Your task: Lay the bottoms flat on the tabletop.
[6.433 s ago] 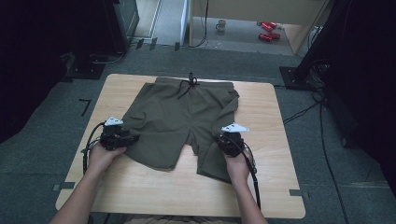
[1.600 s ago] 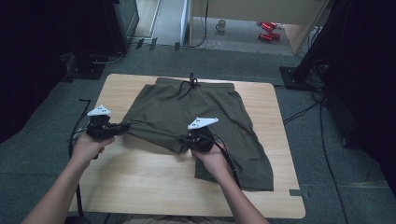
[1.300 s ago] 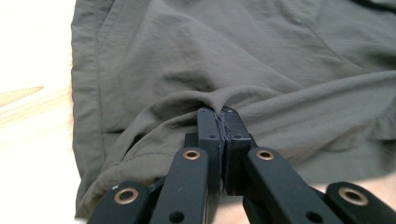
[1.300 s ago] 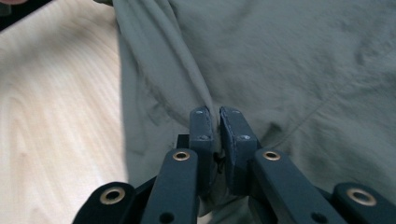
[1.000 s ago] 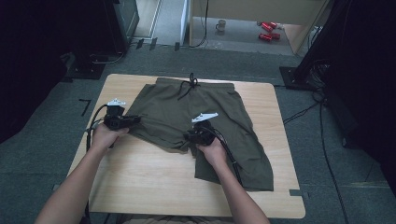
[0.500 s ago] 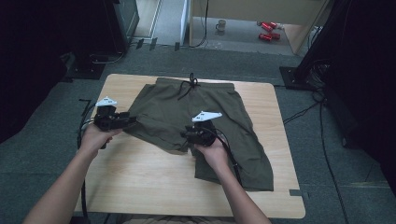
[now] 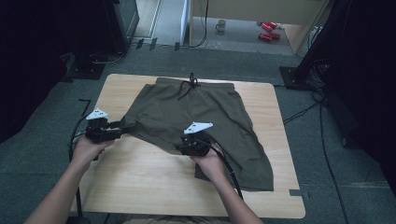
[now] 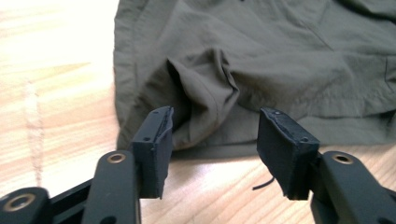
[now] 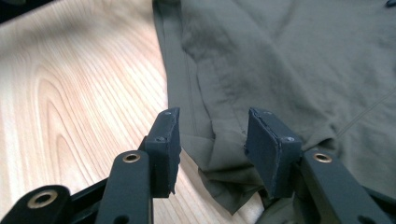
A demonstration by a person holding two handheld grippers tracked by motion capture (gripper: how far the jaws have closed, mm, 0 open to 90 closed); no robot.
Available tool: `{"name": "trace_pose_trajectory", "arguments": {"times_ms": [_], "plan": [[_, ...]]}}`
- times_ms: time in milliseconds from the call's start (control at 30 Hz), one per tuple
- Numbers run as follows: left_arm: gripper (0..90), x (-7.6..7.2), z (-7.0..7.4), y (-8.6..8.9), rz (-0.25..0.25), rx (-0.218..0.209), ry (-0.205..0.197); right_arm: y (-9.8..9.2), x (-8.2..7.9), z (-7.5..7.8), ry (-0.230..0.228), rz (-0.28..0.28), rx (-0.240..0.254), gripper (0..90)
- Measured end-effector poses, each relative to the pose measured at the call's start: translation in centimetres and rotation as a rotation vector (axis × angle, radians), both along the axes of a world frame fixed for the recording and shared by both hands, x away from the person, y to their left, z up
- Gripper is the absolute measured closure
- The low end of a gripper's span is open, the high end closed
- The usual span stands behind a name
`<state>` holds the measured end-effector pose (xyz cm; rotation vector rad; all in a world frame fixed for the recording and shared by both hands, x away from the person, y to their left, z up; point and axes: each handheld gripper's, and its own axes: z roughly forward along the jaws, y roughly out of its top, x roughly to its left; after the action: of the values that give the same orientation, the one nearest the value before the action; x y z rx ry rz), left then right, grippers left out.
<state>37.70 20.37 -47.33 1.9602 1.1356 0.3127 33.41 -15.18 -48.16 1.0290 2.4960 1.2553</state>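
I have the olive shorts (image 7: 196, 116) lying flat on the tabletop (image 7: 140, 182), waistband at the far edge, with one leg folded up over the body. My left claw (image 8: 212, 140) sits at the near left corner of the fold, and its jaws have just been opening. They now stand apart, with a raised pucker of cloth between them but not pressed. My right claw (image 9: 212, 149) is at the near middle edge, where the folded hem bunches. Its jaws have also just been opening, and the fabric lies loose between them.

To let go cleanly, I would draw both claws straight back toward me, low and level, so neither pad snags the hem. The pucker on the left may need flattening before the next fold.
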Motion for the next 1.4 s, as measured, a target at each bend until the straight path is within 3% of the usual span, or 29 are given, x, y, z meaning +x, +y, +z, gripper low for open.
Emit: {"name": "trace_pose_trajectory", "arguments": {"times_ms": [233, 367, 467, 533, 667, 900, 967, 1000, 1067, 1233, 1400], "plan": [[44.0, 0.3, -1.2, -0.4, 0.019, 0.045, 0.007, 0.4, 0.0, -1.2, -0.011, 0.007, -0.068, 56.8], [51.1, 0.9, -1.9, -0.5, 0.048, 0.071, 0.009, 0.4, 0.4, -1.9, -0.016, -0.016, -0.099, 70.8], [65.2, 1.1, -2.1, -0.5, 0.056, 0.052, 0.018, 0.5, 0.4, -1.9, -0.014, -0.02, -0.092, 81.9], [80.8, 1.0, -1.9, -0.5, 0.051, 0.026, 0.014, 0.6, 0.3, -1.7, -0.009, -0.02, -0.089, 85.1], [88.7, 0.6, -1.1, -0.1, 0.033, 0.006, 0.014, 0.3, -0.1, -0.9, -0.013, -0.008, -0.071, 85.3], [89.0, -1.6, 1.4, 1.7, 0.009, -0.075, 0.015, 0.1, -1.8, 0.8, -0.015, 0.041, -0.01, 86.1], [89.0, -2.5, 1.9, 2.4, -0.001, -0.068, 0.009, 0.3, -2.5, 1.1, -0.019, 0.061, -0.006, 86.1], [89.0, -3.0, 2.1, 2.8, 0.0, -0.041, -0.002, 0.4, -2.8, 1.3, -0.021, 0.071, -0.003, 86.1], [88.9, -3.7, 2.2, 3.4, -0.003, -0.026, 0.002, 0.7, -3.5, 1.4, -0.019, 0.086, 0.013, 86.3], [88.8, -5.6, 2.0, 4.9, 0.009, -0.071, 0.028, 1.6, -5.2, 1.1, -0.003, 0.129, 0.027, 86.5], [88.7, -7.3, 1.2, 5.8, -0.003, -0.061, 0.068, 2.4, -7.0, 0.5, 0.008, 0.177, 0.023, 86.5]]}}
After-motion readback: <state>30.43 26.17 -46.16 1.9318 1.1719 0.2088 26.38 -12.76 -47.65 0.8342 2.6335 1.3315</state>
